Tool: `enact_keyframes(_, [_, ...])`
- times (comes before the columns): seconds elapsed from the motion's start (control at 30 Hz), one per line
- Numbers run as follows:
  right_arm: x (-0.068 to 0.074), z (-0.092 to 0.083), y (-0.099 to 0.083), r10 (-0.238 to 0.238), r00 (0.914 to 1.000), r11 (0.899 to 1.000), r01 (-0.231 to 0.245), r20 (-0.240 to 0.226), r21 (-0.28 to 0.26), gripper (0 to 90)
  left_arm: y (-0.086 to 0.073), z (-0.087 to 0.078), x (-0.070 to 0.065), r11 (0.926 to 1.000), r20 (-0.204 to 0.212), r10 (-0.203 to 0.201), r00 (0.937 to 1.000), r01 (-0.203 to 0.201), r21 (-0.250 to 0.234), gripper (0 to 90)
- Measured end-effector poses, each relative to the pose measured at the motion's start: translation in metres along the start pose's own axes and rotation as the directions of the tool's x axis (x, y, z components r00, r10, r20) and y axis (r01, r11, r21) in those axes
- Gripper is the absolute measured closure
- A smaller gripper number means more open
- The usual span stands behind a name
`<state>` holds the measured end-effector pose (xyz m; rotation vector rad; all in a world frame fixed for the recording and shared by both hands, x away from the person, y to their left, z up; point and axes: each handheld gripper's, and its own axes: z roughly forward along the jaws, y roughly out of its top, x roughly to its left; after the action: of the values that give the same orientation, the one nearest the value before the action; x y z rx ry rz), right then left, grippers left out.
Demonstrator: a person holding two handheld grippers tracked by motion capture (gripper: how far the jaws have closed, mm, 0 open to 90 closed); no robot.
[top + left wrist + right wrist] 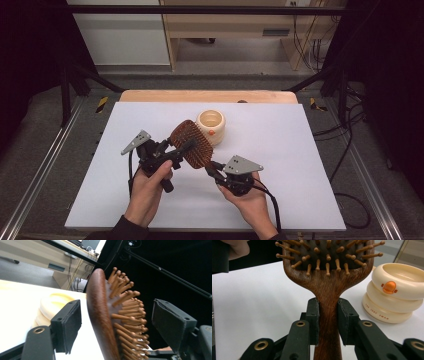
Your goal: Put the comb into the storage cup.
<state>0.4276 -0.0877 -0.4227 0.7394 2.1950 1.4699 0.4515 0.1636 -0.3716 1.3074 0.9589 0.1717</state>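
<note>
One wooden hairbrush (191, 143) is held up off the surface, near its middle: a dark reddish-brown oval paddle with a grained back, a dark cushion and many round-tipped wooden pins, narrowing to a straight handle. The right claw (328, 320) is clenched on that handle, both black pads pressed flat against its sides just below the neck, as the right gripper view shows. The left claw (116, 322) stands around the brush head, one pad beside the smooth back and the other facing the pin tips; neither pad presses on the brush, so this claw is released, with the head between its jaws. In the high view the two claws, left (172, 152) and right (214, 170), sit close together, each with one grey three-cornered plate on top and a hand behind it. Just behind the brush stands one cream-coloured ring-shaped holder (211, 126), glossy, built like stacked rounded rings with a hollow top and a small orange button on its side. The white surface (300, 165) is flat and matte, with wide bare stretches to the left, right and front; a wooden strip (150, 96) runs along its far edge.
</note>
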Motion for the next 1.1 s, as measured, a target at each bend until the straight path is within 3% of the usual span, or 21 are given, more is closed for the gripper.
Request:
enact_keyframes(0.63, [0.0028, 0.0018, -0.0005, -0.014, 0.9999, 1.000, 0.014, 0.001, 0.005, 72.8, 0.0028, 0.0009, 0.0019, 0.9994, 0.000, -0.033, 0.9995, 0.033, -0.005, 36.3])
enact_keyframes(0.87, [0.0029, 0.0021, -0.0006, -0.015, 0.9999, 1.000, 0.015, 0.001, 0.002, 72.8, 0.0029, 0.0001, 0.0011, 0.9998, -0.003, -0.021, 0.9998, 0.021, -0.004, 41.5])
enact_keyframes(1.1, [0.0033, 0.0025, -0.0011, -0.012, 0.9999, 1.000, 0.012, -0.001, 0.001, 72.8, 0.0045, -0.0010, 0.0016, 0.9991, 0.010, -0.043, 0.9990, 0.043, 0.001, 46.9])
